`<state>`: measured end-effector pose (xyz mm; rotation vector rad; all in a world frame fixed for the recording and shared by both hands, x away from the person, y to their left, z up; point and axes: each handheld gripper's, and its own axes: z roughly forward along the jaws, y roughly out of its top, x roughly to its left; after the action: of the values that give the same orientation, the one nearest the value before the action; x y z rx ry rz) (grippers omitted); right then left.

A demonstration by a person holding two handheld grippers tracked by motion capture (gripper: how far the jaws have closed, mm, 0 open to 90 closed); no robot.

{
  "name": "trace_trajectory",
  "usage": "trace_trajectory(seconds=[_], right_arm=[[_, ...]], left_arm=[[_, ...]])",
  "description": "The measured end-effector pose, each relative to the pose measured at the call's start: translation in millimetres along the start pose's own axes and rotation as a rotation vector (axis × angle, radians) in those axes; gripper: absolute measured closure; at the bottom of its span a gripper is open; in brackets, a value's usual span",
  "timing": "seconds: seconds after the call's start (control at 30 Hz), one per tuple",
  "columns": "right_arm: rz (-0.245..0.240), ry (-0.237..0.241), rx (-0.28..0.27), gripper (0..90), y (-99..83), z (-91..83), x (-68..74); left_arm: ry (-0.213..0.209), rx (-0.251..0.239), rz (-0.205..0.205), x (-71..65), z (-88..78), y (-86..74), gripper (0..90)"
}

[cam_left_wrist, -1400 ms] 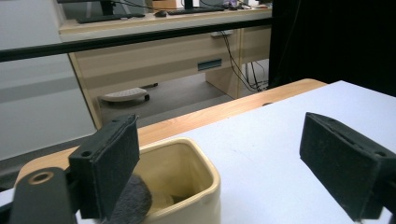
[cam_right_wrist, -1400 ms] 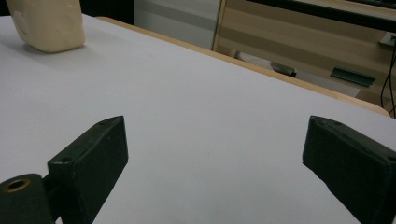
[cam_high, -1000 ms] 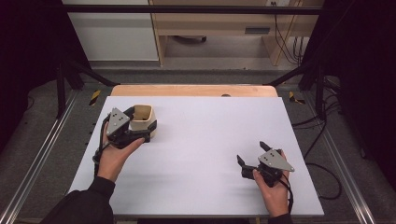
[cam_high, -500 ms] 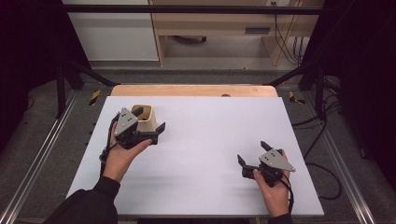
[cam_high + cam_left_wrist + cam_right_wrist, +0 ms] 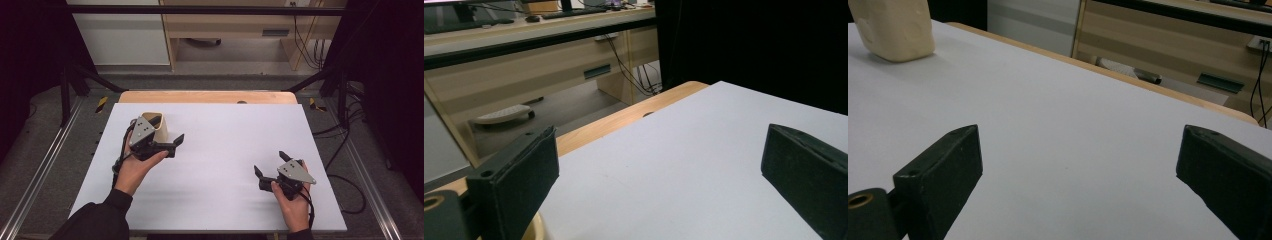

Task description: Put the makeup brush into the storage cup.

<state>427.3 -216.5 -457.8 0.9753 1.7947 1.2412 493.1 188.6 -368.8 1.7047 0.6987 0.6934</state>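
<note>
Left tongs (image 5: 170, 145) wide beside beige cup (image 5: 159, 129) near table (image 5: 225, 150) far-left edge; right tongs (image 5: 270, 165) wide on open tabletop

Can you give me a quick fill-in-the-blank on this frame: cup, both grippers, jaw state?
1. The beige cup stands on the white table nearest the ____ gripper.
2. The left gripper has its jaws ____, with nothing between them.
3. The right gripper rests near the table's ____ edge, jaws apart.

Missing words: left; open; right
</note>
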Motion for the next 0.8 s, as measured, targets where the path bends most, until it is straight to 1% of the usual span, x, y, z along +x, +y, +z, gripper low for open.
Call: trace_trajectory(seconds=[0.23,0.37,0.53,0.67,0.8], right_arm=[[-0.002,-0.003,-0.002,4.8,0.3,-0.3,0.1],[-0.003,-0.005,-0.001,4.8,0.1,-0.3,-0.2],[-0.002,-0.010,-0.003,4.8,0.5,-1.1,0.2],[-0.007,-0.012,-0.002,4.8,0.2,-0.6,0.3],[-0.004,-0.012,-0.001,4.6,0.4,-1.0,0.1]], left_arm=[[-0.031,0.005,0.010,-6.6,2.9,1.2,1.5],[-0.049,0.008,0.009,-9.7,6.5,0.6,1.4],[-0.077,0.022,0.010,-15.8,11.6,-2.7,1.4],[-0.105,0.036,0.021,-20.9,14.1,-6.0,1.5],[-0.121,0.046,0.023,-23.9,15.9,-9.7,1.6]])
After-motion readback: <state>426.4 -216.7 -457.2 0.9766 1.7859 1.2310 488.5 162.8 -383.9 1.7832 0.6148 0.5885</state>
